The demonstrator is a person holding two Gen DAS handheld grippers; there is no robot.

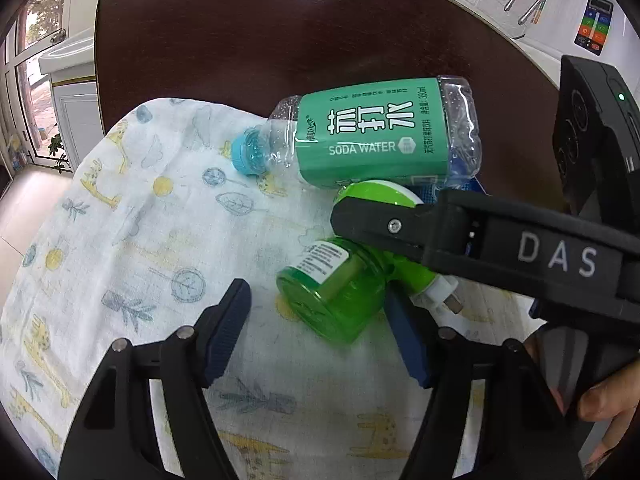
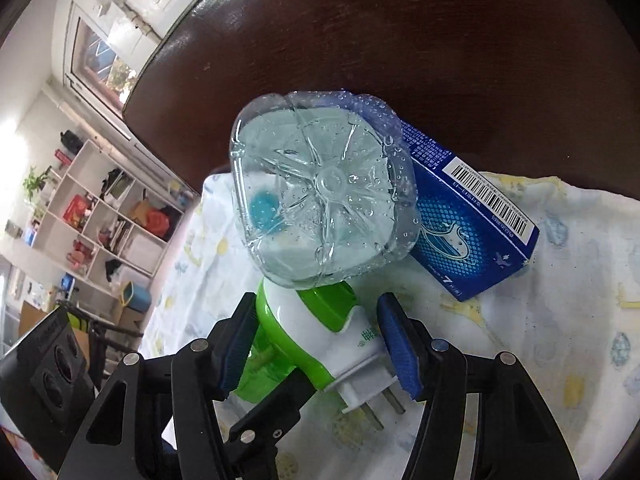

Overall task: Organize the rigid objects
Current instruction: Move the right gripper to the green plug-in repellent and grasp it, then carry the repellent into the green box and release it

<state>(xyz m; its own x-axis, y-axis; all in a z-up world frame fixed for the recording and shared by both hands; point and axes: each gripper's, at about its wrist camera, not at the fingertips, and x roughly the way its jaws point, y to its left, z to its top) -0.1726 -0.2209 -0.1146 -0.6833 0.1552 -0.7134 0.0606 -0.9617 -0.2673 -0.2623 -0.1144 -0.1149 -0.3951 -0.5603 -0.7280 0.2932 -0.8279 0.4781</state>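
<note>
Both claws closing in on green plug-in vaporizer (image 1: 336, 284) lying on cloth (image 1: 132, 216) on table (image 1: 240, 40).
Right claw (image 2: 316, 340) half-wide astride its white plug head, left claw (image 1: 320, 332) half-wide at its bottle end, neither gripping; soda water bottle (image 1: 372, 136) touching, blue box (image 2: 472, 216) beside. Next: pinch, lift clear.

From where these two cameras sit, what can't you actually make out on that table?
- Blue box: in the left wrist view, almost wholly behind the soda water bottle.
- Bottle's label: unseen in the right wrist view, which faces its base.
- Green plug-in device: its middle is covered by the right hand-held gripper in the left view.
- Box print: too small.
</note>
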